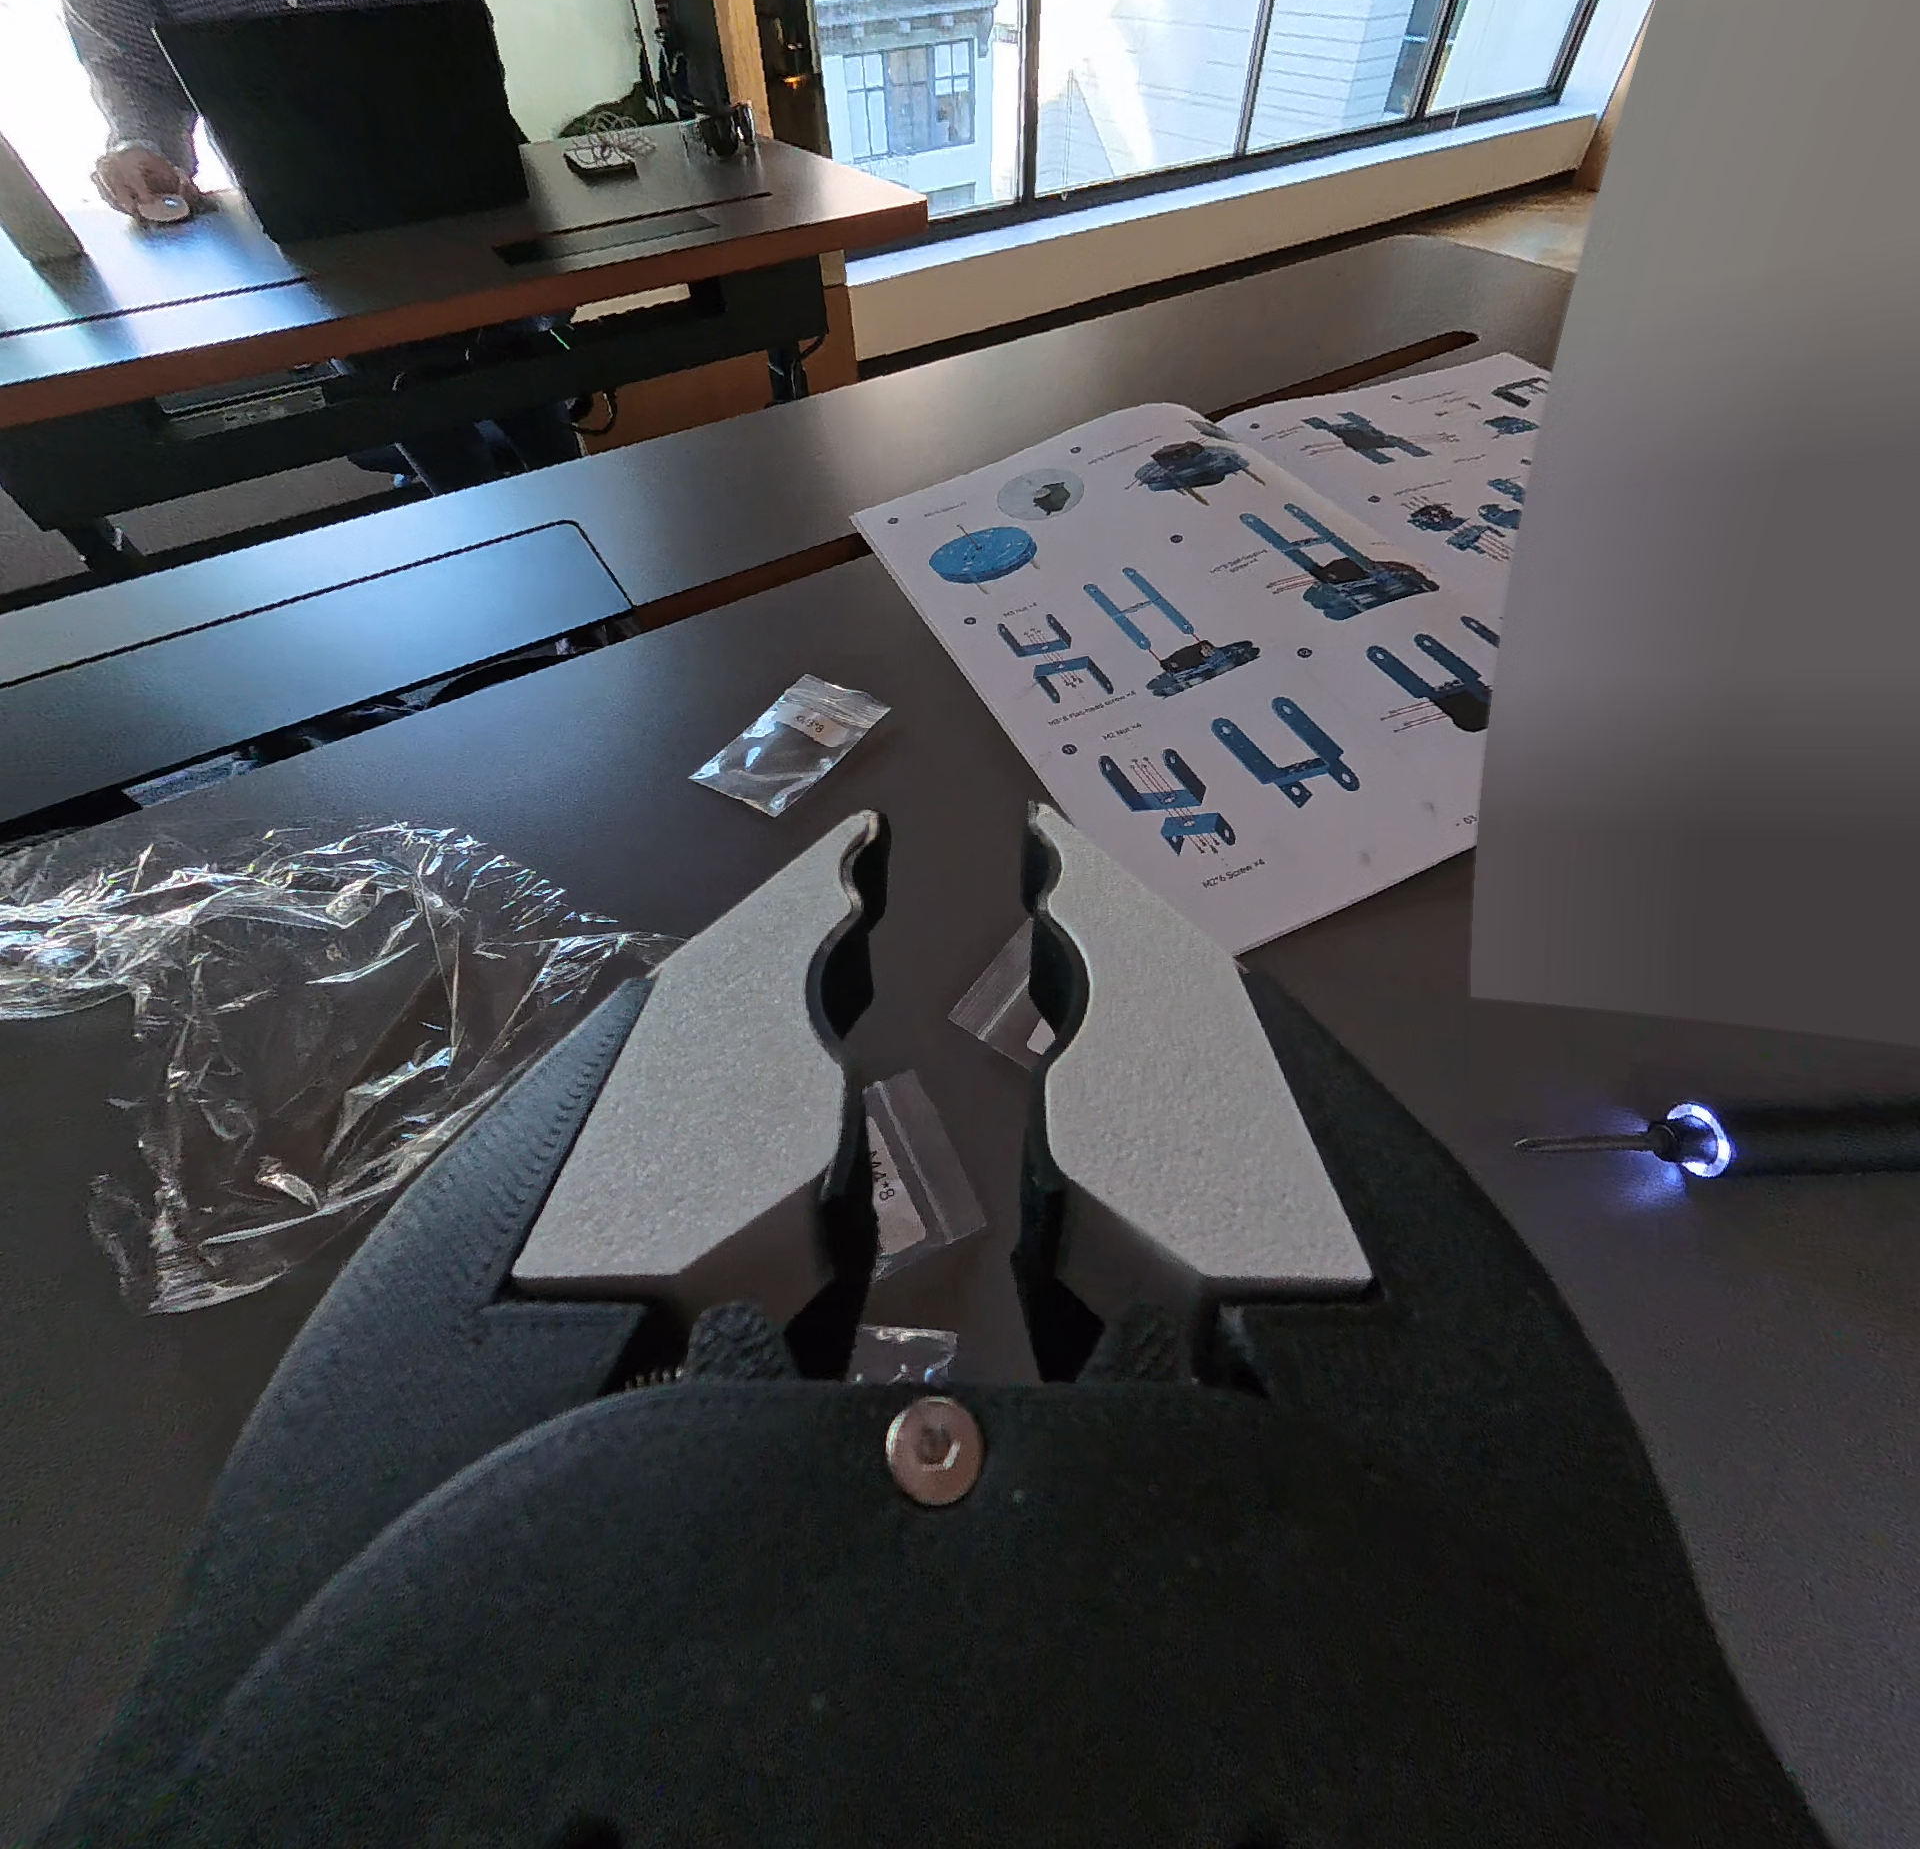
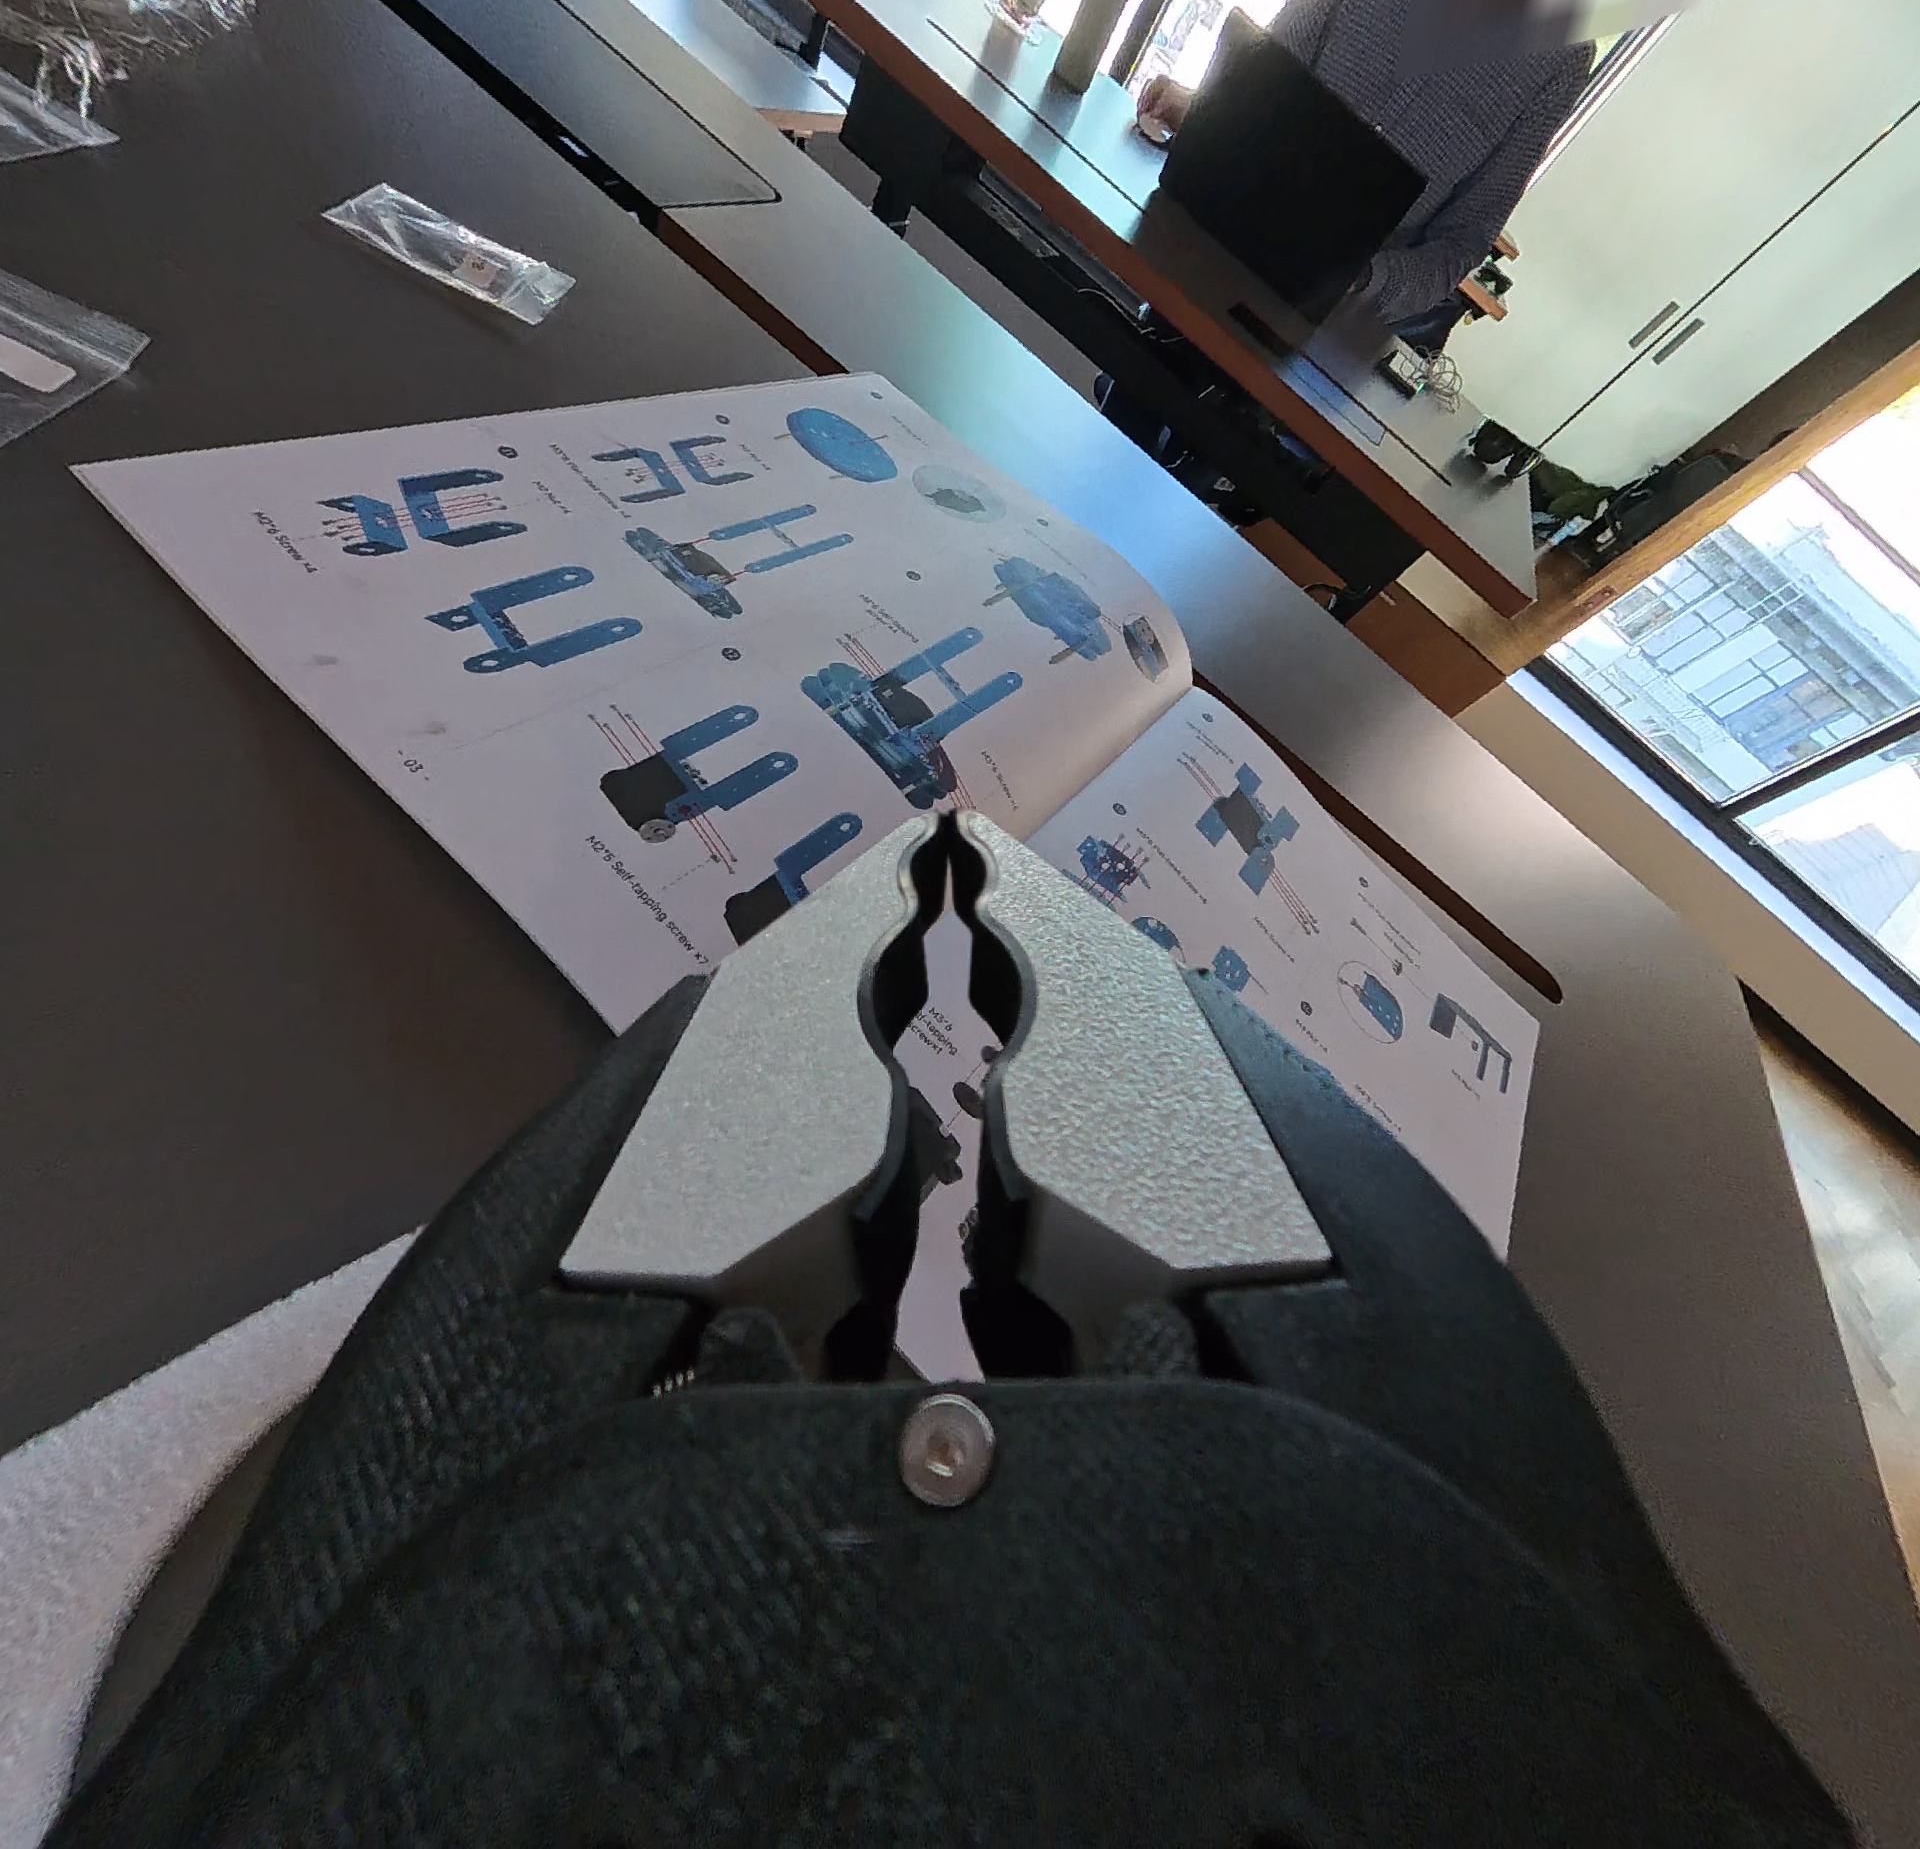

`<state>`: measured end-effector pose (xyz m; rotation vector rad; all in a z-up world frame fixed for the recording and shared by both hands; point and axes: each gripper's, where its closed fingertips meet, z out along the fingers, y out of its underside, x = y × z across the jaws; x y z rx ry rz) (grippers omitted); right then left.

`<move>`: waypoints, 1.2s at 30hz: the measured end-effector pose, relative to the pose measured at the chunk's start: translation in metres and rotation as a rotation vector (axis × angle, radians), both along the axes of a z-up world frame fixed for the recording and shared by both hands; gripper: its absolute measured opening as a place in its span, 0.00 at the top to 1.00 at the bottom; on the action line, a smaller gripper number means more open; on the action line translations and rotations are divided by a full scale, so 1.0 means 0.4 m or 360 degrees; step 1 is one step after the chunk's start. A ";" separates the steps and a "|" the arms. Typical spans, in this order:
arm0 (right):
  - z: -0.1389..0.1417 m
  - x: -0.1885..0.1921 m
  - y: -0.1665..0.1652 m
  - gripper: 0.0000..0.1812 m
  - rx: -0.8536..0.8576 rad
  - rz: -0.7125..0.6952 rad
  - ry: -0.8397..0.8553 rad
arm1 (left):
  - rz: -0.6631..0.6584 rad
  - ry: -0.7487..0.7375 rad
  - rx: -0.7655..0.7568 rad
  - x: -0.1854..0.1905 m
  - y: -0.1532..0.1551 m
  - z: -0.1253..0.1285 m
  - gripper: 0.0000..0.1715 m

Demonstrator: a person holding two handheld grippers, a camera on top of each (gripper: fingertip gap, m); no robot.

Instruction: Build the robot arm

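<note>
Dark grey laminate forms the work table [image 1: 644, 739], which carries every item in reach. An open instruction booklet [image 2: 582, 594] with blue assembly diagrams lies flat on it, just beside the table's far edge. Crumpled clear plastic wrap [image 1: 270, 1020] lies to the left of the left gripper [image 1: 956, 843]. A powered screwdriver [image 1: 1662, 1143] with a lit ring at its nose rests on the table to that gripper's right.

Left gripper: jaws parted, holding nothing. It hangs above small clear zip bags; one labelled bag [image 1: 920, 1176] shows in the gap between the fingers, and another small bag [image 1: 792, 741] lies ahead, near the booklet.

Right gripper [image 2: 951, 833]: jaws closed tip to tip with nothing between them, poised over the booklet's centre fold. White foam [image 2: 135, 1467] lies below it at lower left.

Progress: no assembled part appears in either view; the bags look unopened, though this is a judgement.

Obscured: a grey patch covers the right of the left wrist view, cutting off the screwdriver body. Bag contents cannot be made out.
</note>
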<state>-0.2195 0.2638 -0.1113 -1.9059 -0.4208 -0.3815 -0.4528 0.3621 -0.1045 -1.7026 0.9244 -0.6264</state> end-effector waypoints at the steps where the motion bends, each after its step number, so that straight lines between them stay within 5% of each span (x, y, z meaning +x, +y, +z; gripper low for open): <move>1: 0.005 0.001 -0.001 1.00 0.0011 -0.0003 0.0018 | -0.0002 0.0014 0.0009 0.000 -0.001 -0.001 0.89; 3: 0.017 0.008 -0.003 1.00 0.0045 -0.0025 0.0046 | -0.0012 0.0029 0.0035 0.000 -0.005 0.002 1.00; 9: 0.083 0.095 -0.033 1.00 0.0223 -0.0246 -0.0005 | 0.0004 -0.0002 0.0052 -0.004 -0.006 0.018 1.00; 12: 0.120 0.132 -0.057 1.00 0.0327 -0.0306 0.0180 | 0.0025 -0.0027 0.0055 -0.008 -0.003 0.025 1.00; 17: 0.077 0.170 -0.068 0.96 0.0138 -0.0360 0.0236 | 0.0048 -0.0010 0.0036 -0.005 0.002 0.011 0.89; 21: -0.021 0.030 -0.104 0.86 -0.0405 0.0258 0.0270 | 0.0017 -0.0005 0.0012 0.005 -0.006 0.005 0.88; 24: -0.020 -0.033 -0.149 0.86 -0.0491 0.0512 0.0253 | 0.0004 -0.0007 0.0024 0.006 -0.010 0.011 0.88; 30: -0.126 -0.015 -0.212 0.83 -0.0878 0.0504 0.0265 | 0.0020 0.0069 0.0086 0.008 -0.015 0.011 0.88; 36: -0.168 -0.031 -0.212 0.84 -0.0963 0.0561 0.0209 | 0.0000 0.0076 0.0103 0.015 -0.026 0.019 0.88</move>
